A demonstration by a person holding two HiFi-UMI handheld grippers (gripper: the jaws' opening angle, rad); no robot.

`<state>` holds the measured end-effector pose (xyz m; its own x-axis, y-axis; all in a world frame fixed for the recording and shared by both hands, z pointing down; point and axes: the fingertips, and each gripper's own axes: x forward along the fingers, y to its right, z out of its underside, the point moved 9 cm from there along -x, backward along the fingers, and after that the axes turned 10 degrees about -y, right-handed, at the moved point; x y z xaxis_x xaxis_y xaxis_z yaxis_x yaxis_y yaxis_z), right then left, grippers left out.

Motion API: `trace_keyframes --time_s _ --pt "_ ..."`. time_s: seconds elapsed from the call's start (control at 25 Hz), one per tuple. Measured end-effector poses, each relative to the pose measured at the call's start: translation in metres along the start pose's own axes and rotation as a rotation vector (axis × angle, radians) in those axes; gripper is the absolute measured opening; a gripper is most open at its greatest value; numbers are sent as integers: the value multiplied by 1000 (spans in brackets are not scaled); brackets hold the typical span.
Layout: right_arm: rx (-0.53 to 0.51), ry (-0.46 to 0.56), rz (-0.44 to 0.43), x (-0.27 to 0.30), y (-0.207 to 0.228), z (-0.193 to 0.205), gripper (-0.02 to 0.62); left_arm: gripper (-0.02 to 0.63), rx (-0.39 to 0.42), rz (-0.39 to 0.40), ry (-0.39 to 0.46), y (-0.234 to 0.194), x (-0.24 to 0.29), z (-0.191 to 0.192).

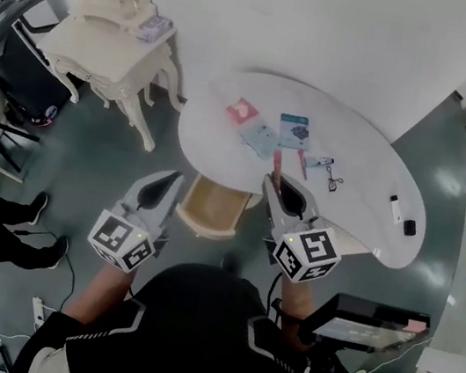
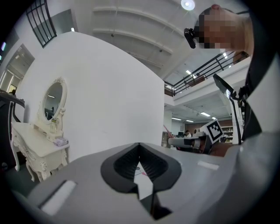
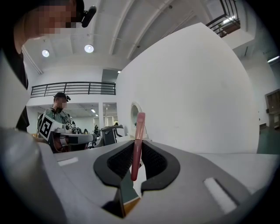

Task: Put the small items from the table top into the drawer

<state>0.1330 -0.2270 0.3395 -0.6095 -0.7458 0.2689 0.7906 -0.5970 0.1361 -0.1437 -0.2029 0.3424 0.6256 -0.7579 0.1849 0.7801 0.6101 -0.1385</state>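
Note:
My right gripper [image 1: 272, 182] is shut on a thin pink tube [image 1: 277, 166] that stands upright between the jaws [image 3: 139, 127]. It hovers at the white table's [image 1: 371, 161] near edge, just right of the open tan drawer [image 1: 211, 209]. My left gripper [image 1: 175, 178] is shut with nothing in it, just left of the drawer. On the table top lie a pink card [image 1: 243, 111], a blue packet [image 1: 294, 131], a pale blue packet [image 1: 259, 138], a red pen [image 1: 301, 163], a small black ring-shaped item [image 1: 333, 183], a white stick [image 1: 396, 208] and a black piece [image 1: 410, 228].
A cream dressing table with an oval mirror [image 1: 108, 34] stands at the left, with a black chair [image 1: 20, 54] beside it. A seated person's legs [image 1: 16, 228] show at the far left. A black device [image 1: 370, 321] sits at the lower right.

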Motion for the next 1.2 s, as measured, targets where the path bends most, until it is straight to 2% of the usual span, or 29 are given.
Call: trace_keyframes --time_s 0.64,0.92,1.2 --pt "-24 -17 -167 47 63 -15 51 0 22 -129 -19 4 56 -14" --pt "-46 -46 -193 65 50 -12 51 0 28 -114 -32 -13 56 -12" --pt "-43 -80 -175 92 24 -7 51 0 12 -74 -53 -44 40 0"
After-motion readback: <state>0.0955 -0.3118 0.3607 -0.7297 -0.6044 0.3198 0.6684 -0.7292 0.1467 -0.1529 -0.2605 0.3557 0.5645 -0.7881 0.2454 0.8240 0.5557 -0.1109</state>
